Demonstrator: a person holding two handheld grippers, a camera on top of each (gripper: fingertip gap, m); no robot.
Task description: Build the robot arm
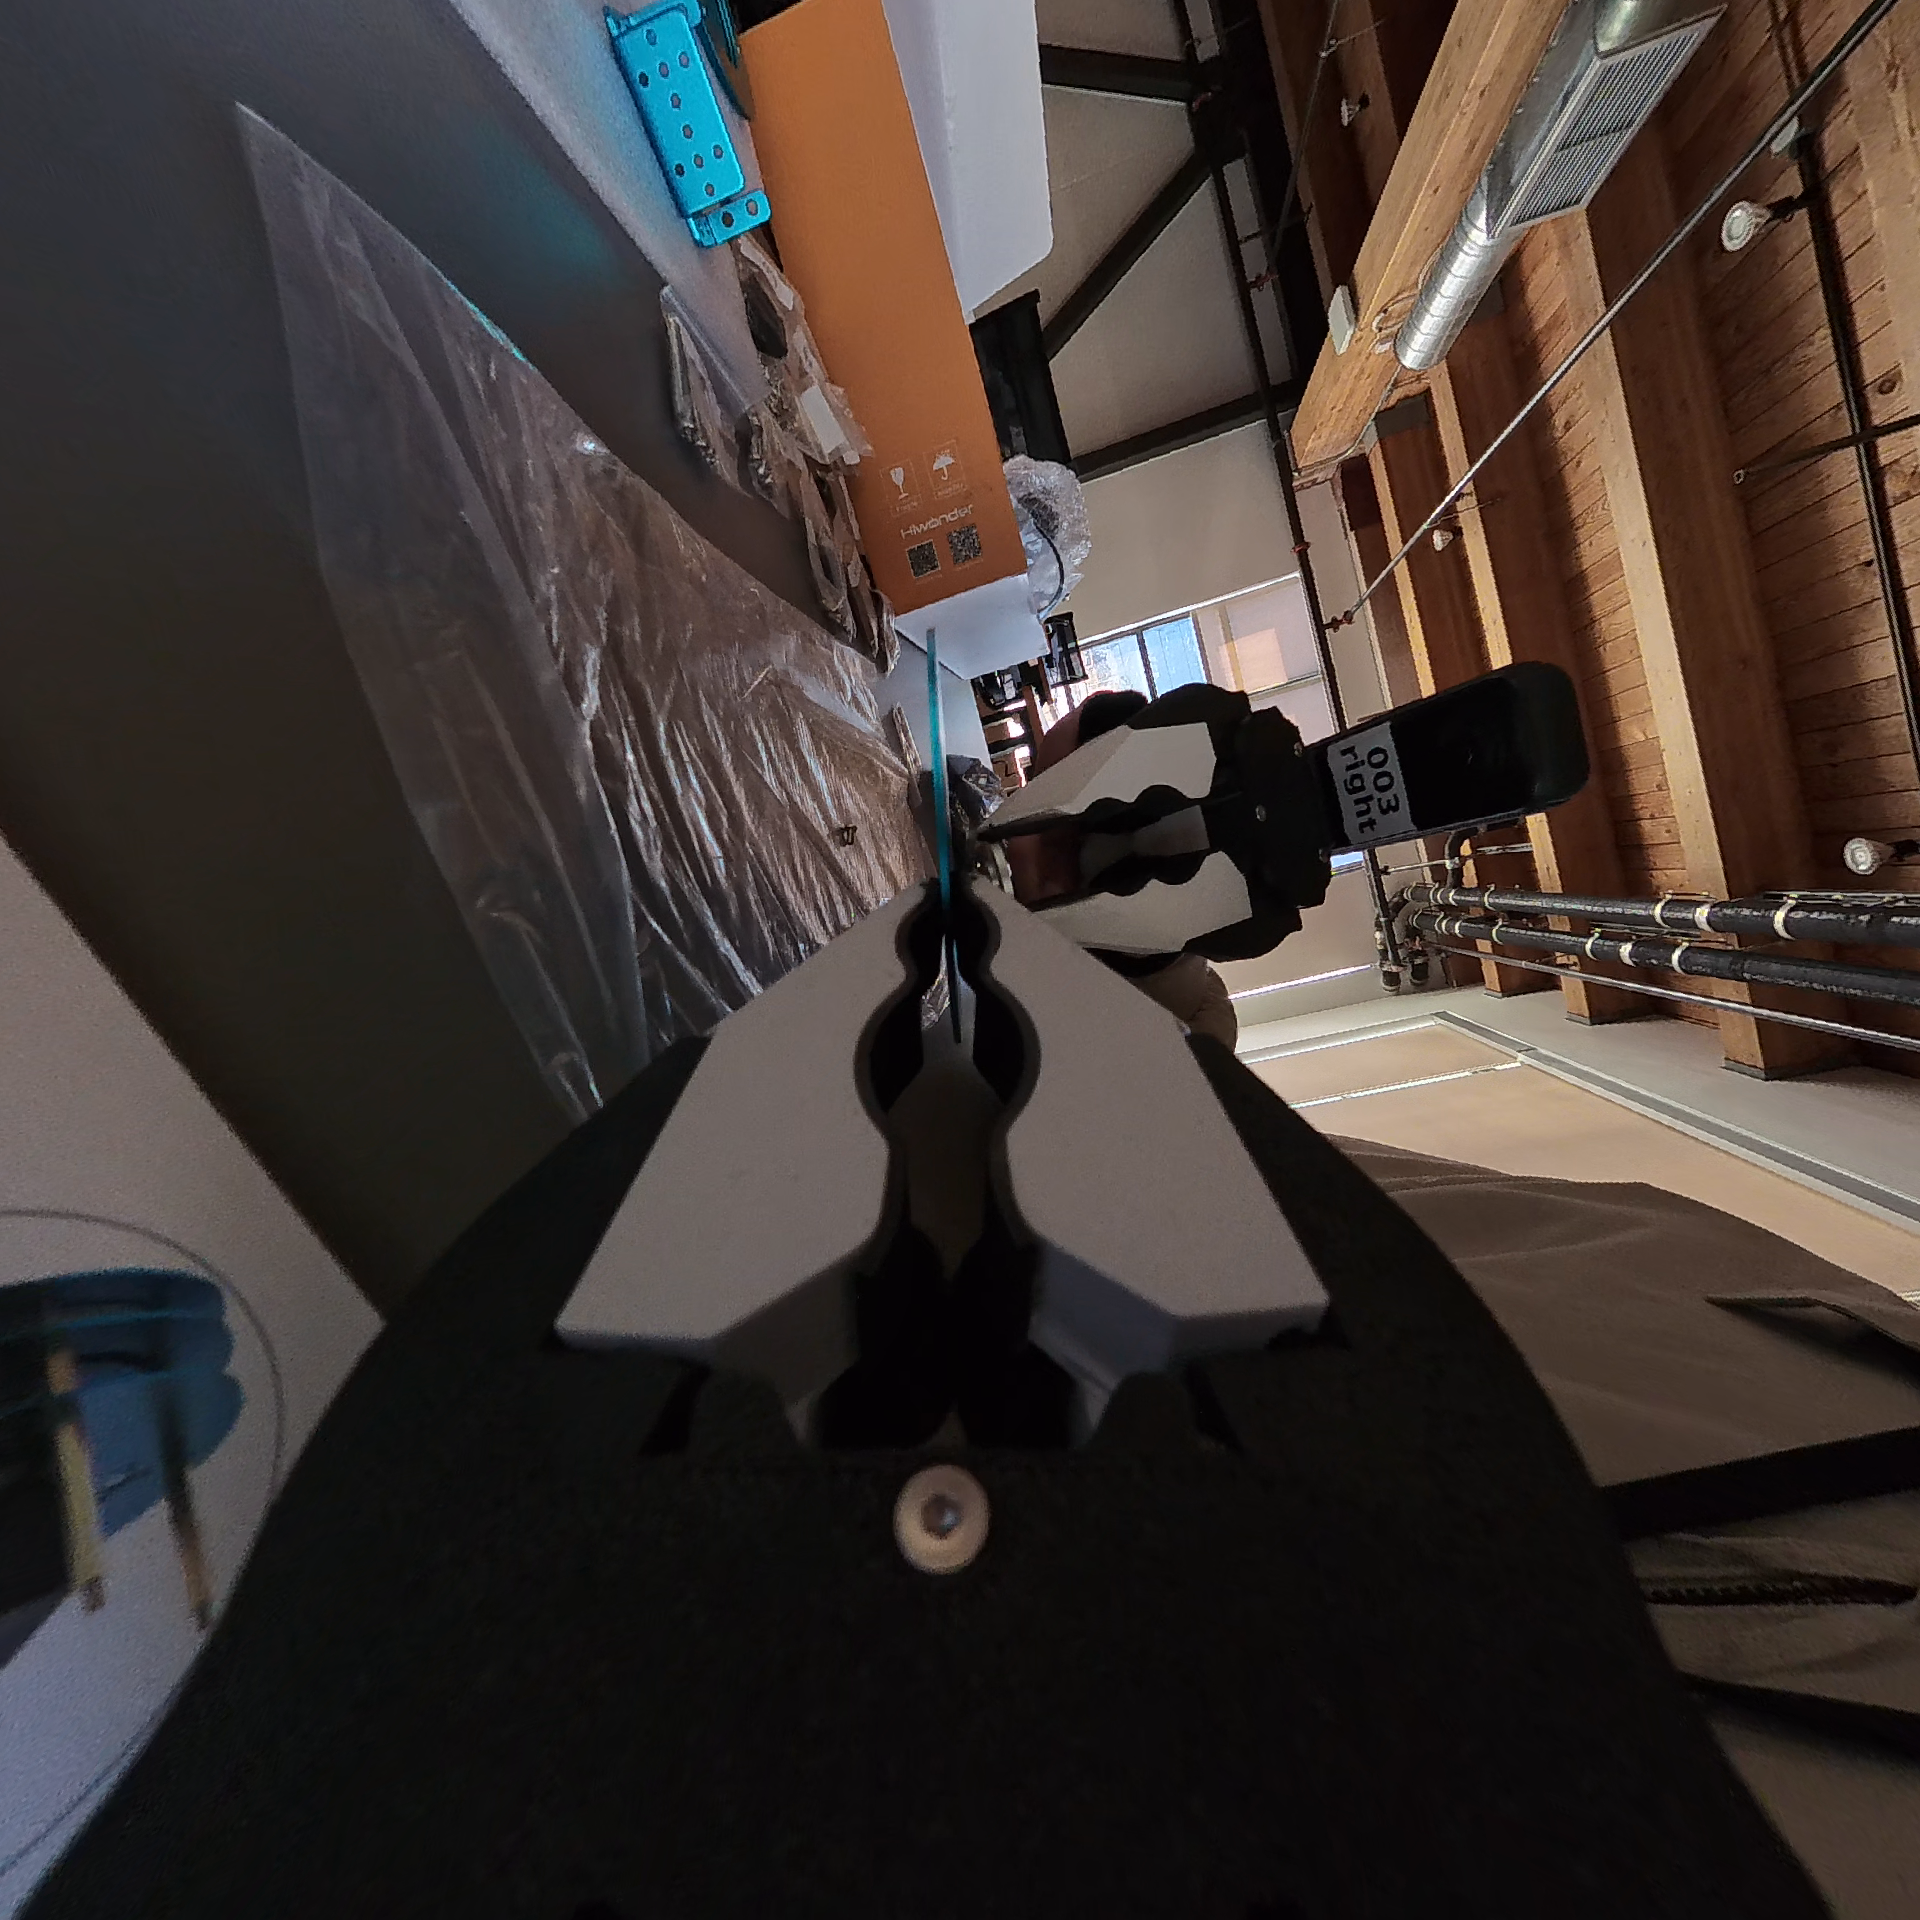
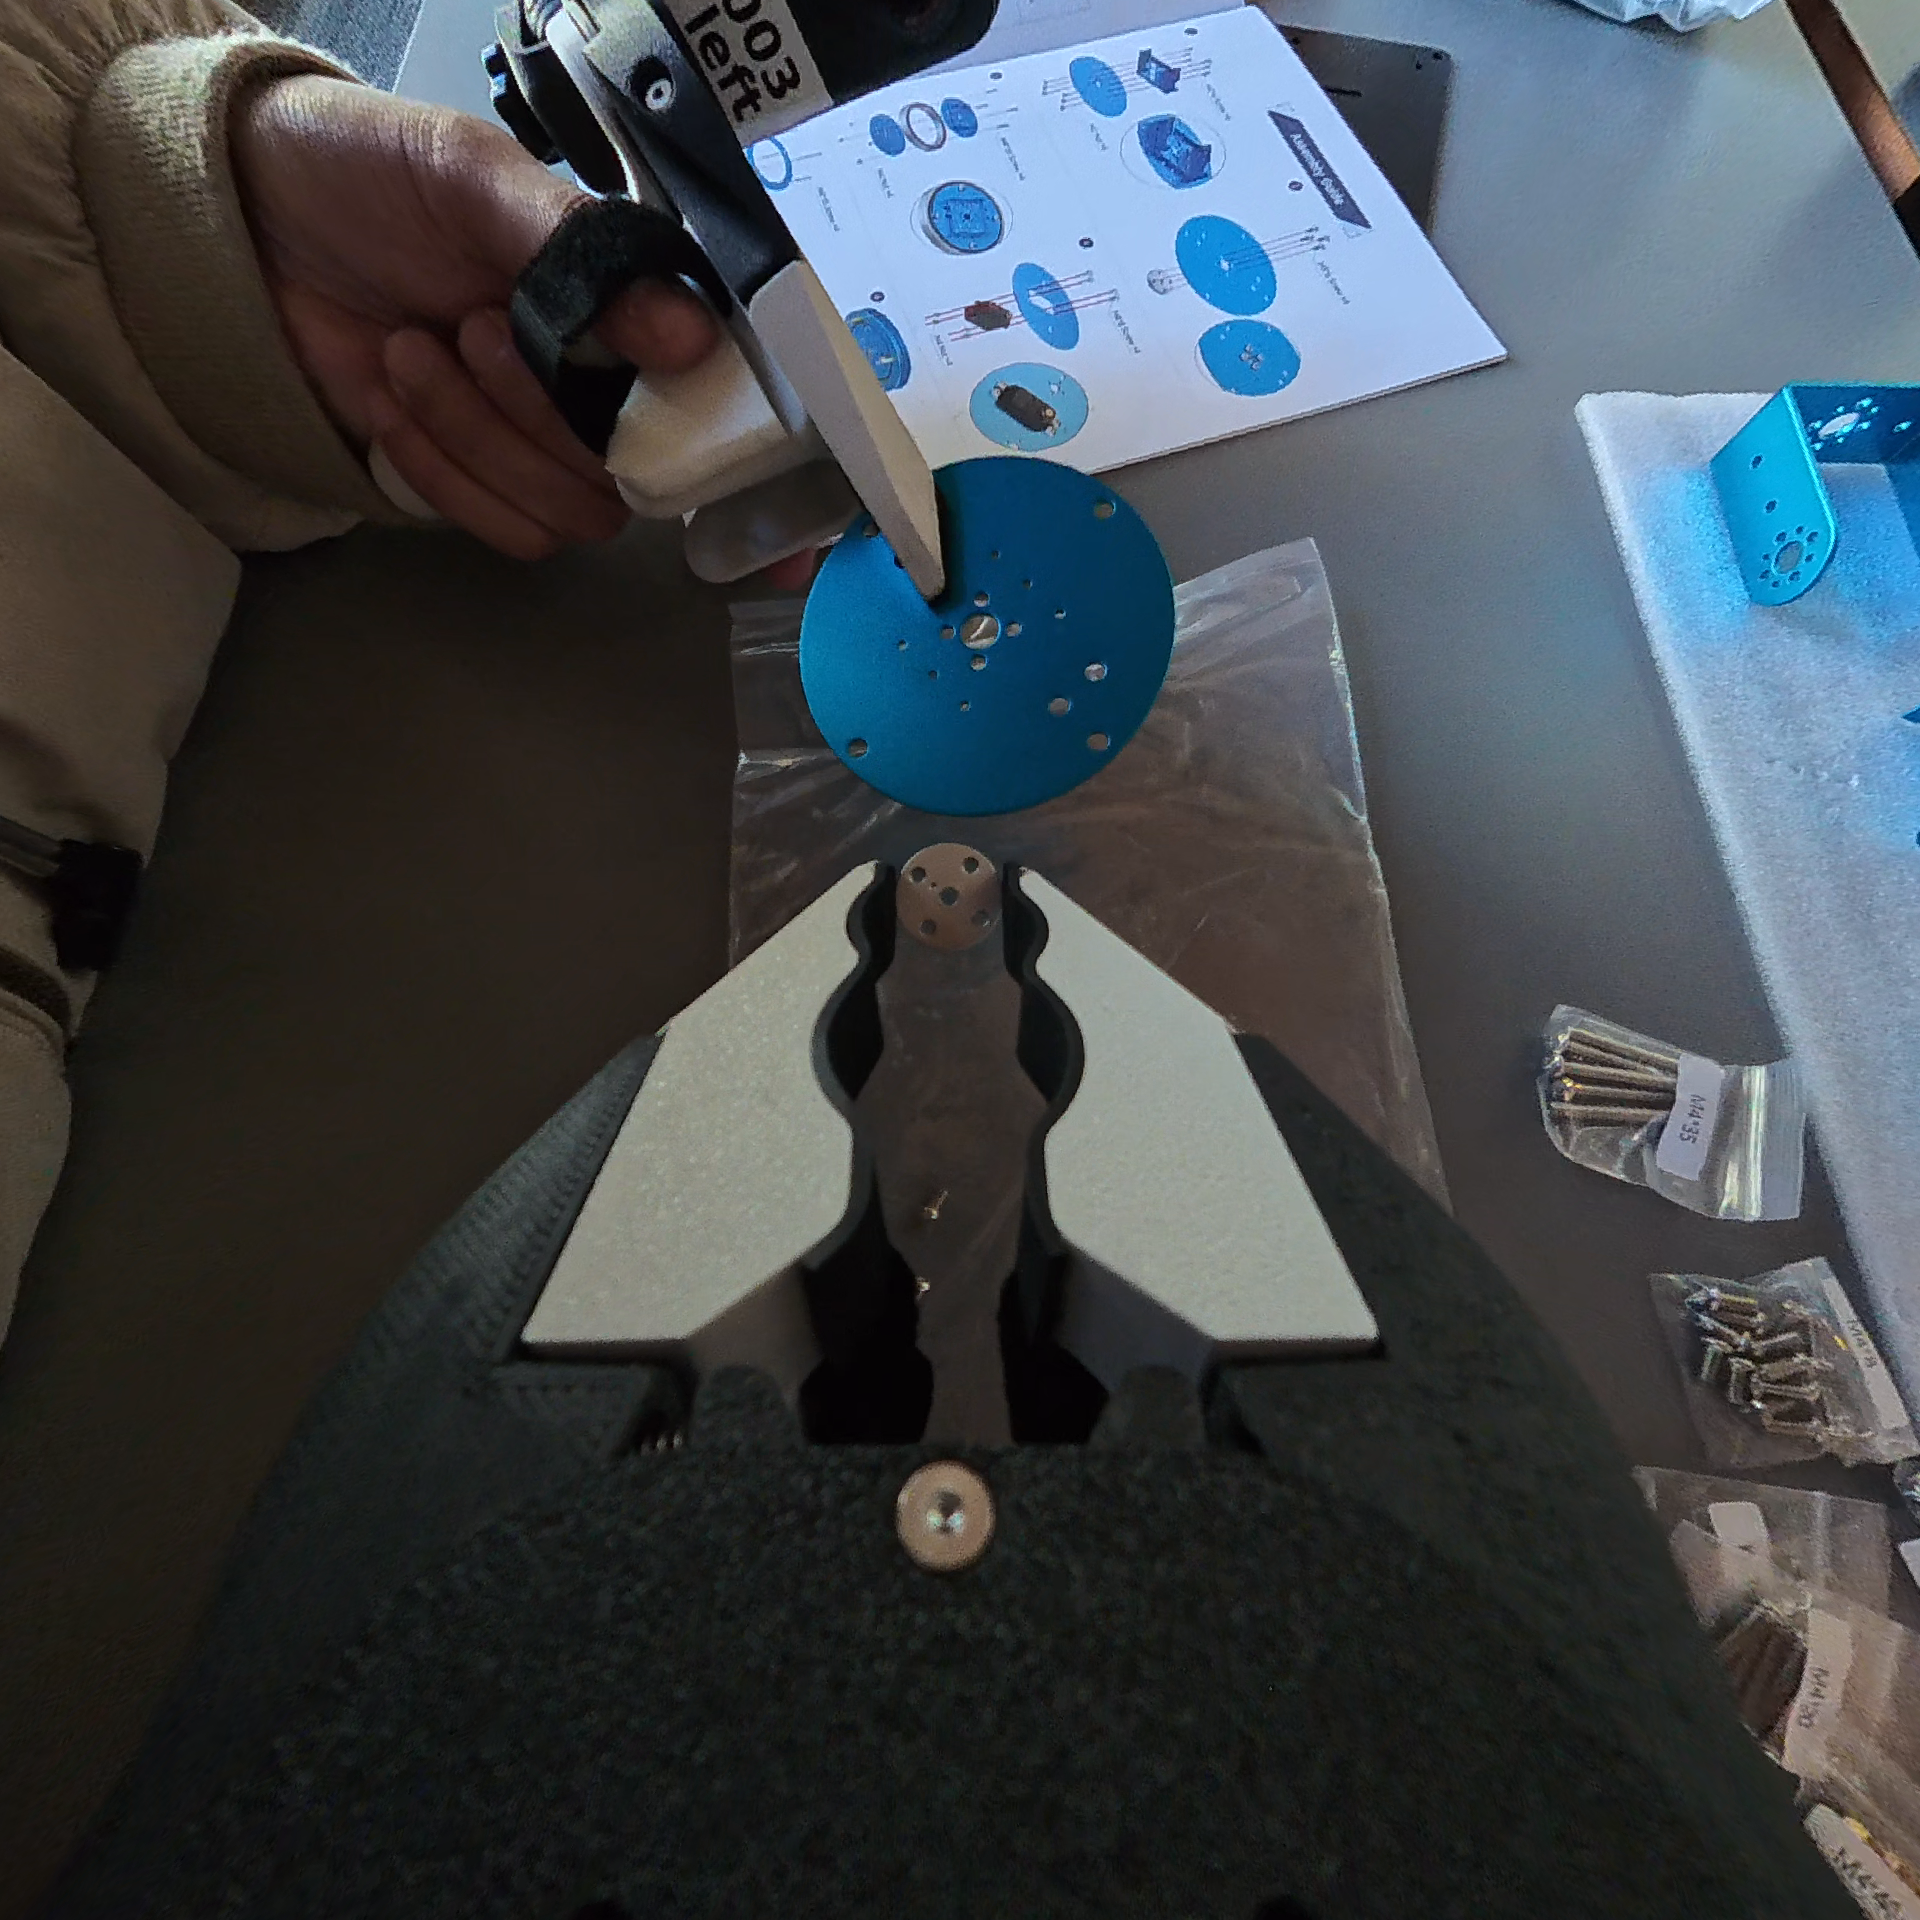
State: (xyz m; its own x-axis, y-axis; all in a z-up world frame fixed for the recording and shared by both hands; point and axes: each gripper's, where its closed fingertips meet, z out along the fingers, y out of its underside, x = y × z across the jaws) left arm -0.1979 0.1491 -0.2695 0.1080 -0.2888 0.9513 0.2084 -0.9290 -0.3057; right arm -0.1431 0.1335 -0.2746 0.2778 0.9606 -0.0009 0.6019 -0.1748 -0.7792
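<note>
My left gripper (image 1: 948, 906) is shut on a blue round disc with many holes (image 1: 938, 769), seen edge-on in the left wrist view. In the right wrist view the disc (image 2: 997, 707) faces me, held tilted above the table by the left gripper (image 2: 928, 582) and a person's hand (image 2: 416, 312). My right gripper (image 2: 948, 883) is shut on a small round silver hub with holes (image 2: 943, 902), just below the disc's lower edge. The right gripper also shows in the left wrist view (image 1: 992, 831), its tips close to the disc's face.
A clear plastic bag (image 2: 1247, 883) lies on the grey table (image 2: 468, 883) under the grippers, with two small screws (image 2: 935, 1205) on it. An open instruction booklet (image 2: 1195, 260) lies behind. A blue bracket (image 2: 1787, 499) sits on white foam (image 2: 1766, 831); bags of screws (image 2: 1652, 1122) are at right. An orange box (image 1: 862, 312) stands beyond. There is about 7 cm between the tips of the two grippers.
</note>
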